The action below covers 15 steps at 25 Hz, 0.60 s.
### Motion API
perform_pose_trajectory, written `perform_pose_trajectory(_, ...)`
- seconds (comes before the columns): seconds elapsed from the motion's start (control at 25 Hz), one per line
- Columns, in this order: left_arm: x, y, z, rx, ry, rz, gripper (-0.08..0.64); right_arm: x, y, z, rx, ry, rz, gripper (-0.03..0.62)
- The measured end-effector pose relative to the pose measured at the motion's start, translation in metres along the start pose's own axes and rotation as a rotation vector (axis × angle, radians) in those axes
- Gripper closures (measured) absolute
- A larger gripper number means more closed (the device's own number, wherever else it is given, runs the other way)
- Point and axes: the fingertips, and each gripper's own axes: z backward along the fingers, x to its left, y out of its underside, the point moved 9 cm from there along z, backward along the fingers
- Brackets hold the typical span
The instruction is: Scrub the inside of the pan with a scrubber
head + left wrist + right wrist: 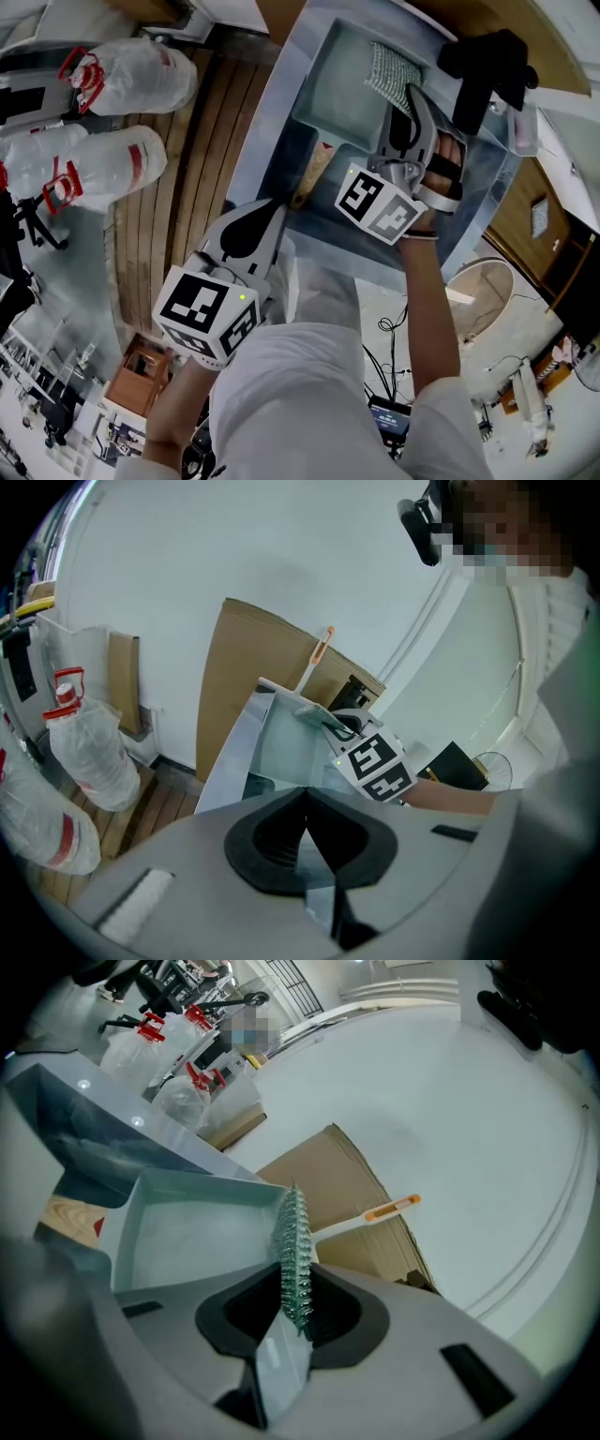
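White clothing on the person's shoulders (309, 394) fills the bottom of the head view, and both forearms reach forward from it. At the lower left, the grey two-jaw left gripper (272, 211) hangs over the near edge of a pale blue-grey tabletop (272, 141), with its black-and-white marker cube (202, 314) toward the camera. In the left gripper view its black pads are pressed together with nothing between them.

Further in, the right gripper (410, 101) is clamped on a silvery-green mesh scrubber (392, 73). In the right gripper view the scrubber (292, 1251) stands on edge between the jaws, and its free end rises well past them.

It sits over the far right part of a shallow rectangular pale grey pan (339, 89) on the tabletop. I cannot tell whether the mesh touches the pan floor. The pan's thin white handle with an orange tip (375, 1213) points away from the gripper, toward a leaning sheet of brown cardboard (347, 1171). Clear plastic bags with red ties (131, 75) lie well to the left on a wooden slatted floor (159, 216)
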Motion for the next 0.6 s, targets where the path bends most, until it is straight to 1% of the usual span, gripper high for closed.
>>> perform_pose_trajectory(0.12, 0.0, 0.002, 0.001, 0.001, 0.0, -0.001, 0.555, 0.003, -0.001, 0.0, 0.007, -0.055, -0.004, 0.522)
perform_pose_trajectory(0.32, -0.002, 0.005, 0.002, 0.001, 0.002, -0.001, 0.555, 0.007, 0.001, 0.0, 0.048, -0.168, -0.037, 0.525)
perform_pose_trajectory(0.6, -0.004, 0.01, 0.005, -0.001, 0.003, -0.005, 0.555, 0.016, 0.003, 0.003, 0.08, -0.334, -0.005, 0.526)
